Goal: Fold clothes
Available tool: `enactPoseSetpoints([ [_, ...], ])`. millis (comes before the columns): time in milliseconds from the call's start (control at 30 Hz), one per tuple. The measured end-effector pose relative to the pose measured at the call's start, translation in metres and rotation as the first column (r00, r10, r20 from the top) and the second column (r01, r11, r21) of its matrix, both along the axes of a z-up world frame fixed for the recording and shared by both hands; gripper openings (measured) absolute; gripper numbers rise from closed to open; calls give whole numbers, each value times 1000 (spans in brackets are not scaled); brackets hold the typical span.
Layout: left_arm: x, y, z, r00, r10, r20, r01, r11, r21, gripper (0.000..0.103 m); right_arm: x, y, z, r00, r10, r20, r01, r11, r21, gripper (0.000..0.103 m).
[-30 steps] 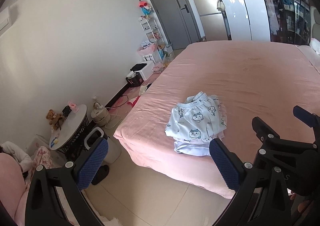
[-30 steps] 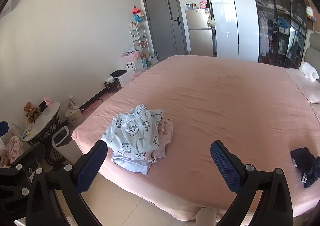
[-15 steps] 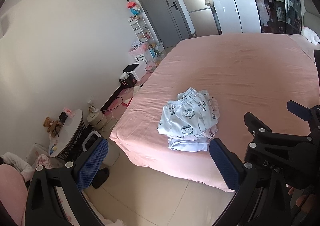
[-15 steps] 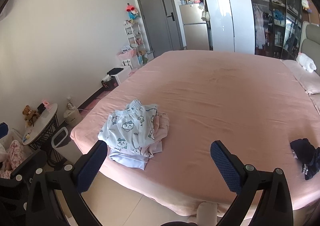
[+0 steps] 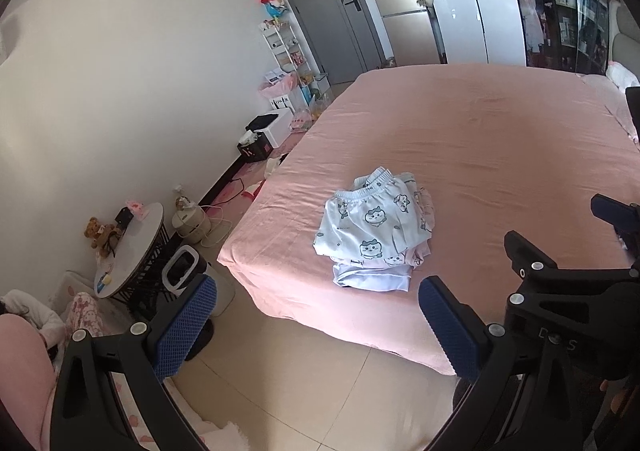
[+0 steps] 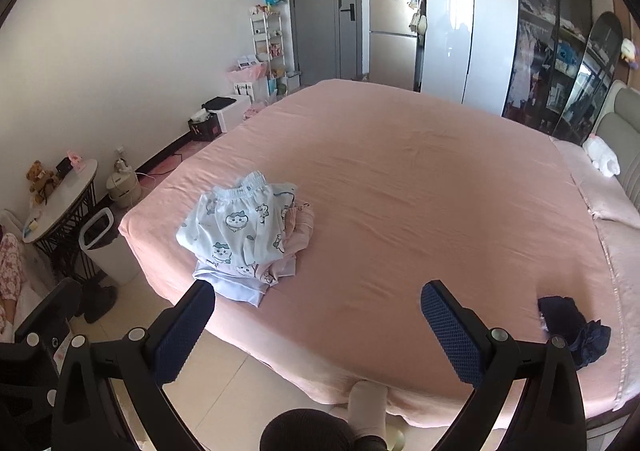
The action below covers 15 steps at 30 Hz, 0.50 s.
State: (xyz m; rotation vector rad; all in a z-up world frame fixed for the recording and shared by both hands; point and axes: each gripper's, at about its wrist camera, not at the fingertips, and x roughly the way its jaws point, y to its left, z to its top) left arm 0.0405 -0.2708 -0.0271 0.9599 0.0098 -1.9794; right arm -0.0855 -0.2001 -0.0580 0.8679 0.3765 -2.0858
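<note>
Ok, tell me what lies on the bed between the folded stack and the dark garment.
Nothing: between the folded stack and the dark garment the pink sheet is bare, as the right wrist view shows.

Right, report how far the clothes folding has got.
Done: a folded stack topped by pale blue cartoon-print shorts sits near the pink bed's corner. In hand: nothing; left gripper and right gripper are open, empty. Left: a crumpled dark navy garment at the bed's edge.
</note>
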Motion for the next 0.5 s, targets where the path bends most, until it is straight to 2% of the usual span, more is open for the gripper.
enactPoseSetpoints([
  [133, 2, 5, 9, 999, -30, -43, 30, 1000, -4, 103, 1, 7, 17, 999, -16, -37, 17, 999, 39, 103],
  [267, 5, 1, 11, 998, -25, -65, 26, 1000, 10, 103, 3, 15, 32, 998, -12, -67, 14, 999, 35, 103],
  [500, 13, -1, 12, 996, -23, -81, 24, 999, 21, 103, 8, 15, 40, 997, 5, -77, -1, 999, 48, 103],
])
